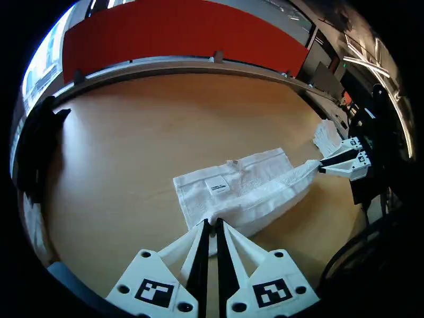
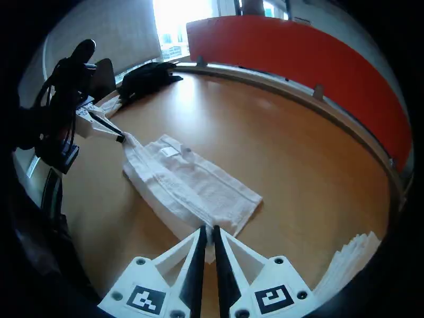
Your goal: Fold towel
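A white towel (image 1: 249, 185) lies as a long strip on a wooden bench (image 1: 132, 159), roughly in the middle of it. The towel is held at both ends.

In the left gripper view, the left gripper (image 1: 212, 222) sits at the near end of the strip. Its fingers are drawn narrow, almost together, and pinch a bunched corner of the towel between them. At the far right end, the right gripper pinches the other corner in the same way, with that corner raised just off the wood.

In the right gripper view, the right gripper (image 2: 209, 229) is also narrow, with its two fingers clamped on the near edge of the towel. A thick doubled fold runs along the long edge between the two grippers. The rest of the cloth lies flat beside this fold. A small white label (image 2: 169, 151) shows on the flat part, close to the left gripper's end.

A red panel (image 2: 318, 58) stands along the far rim of the bench. A black bag (image 2: 148, 77) rests at the far corner, below a bright window (image 2: 180, 21). A stack of white cloths (image 2: 352, 252) lies near the right gripper, apart from the towel
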